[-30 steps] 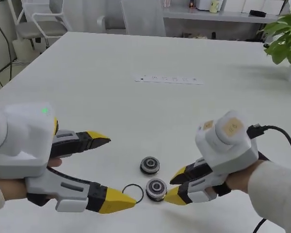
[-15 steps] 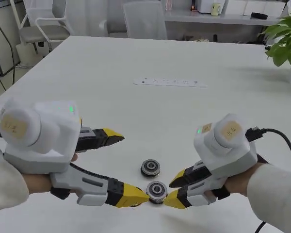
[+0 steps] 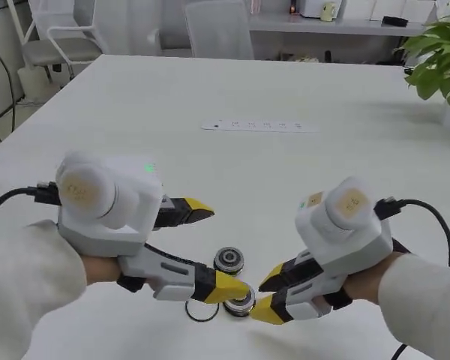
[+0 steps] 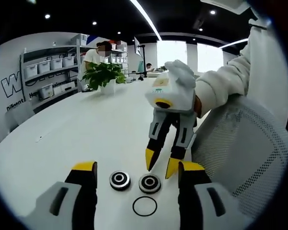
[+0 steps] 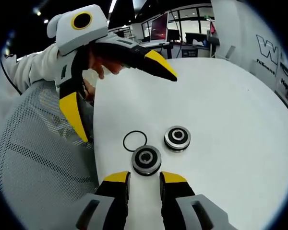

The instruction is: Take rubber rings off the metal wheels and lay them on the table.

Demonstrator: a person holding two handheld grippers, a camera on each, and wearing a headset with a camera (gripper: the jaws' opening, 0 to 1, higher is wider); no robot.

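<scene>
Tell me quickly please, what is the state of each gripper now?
Left gripper: open wide, holding nothing.
Right gripper: open with a narrow gap, holding nothing, its tips close to the nearer metal wheel.

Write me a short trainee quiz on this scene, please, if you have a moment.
1. How many metal wheels lie by the loose rubber ring on the table?
2. True or false: the left gripper is clamped on the rubber ring.
3. Whose jaws are spread wider? A) left gripper B) right gripper
Key: 1) two; 2) false, it is open and empty; 3) A.
</scene>
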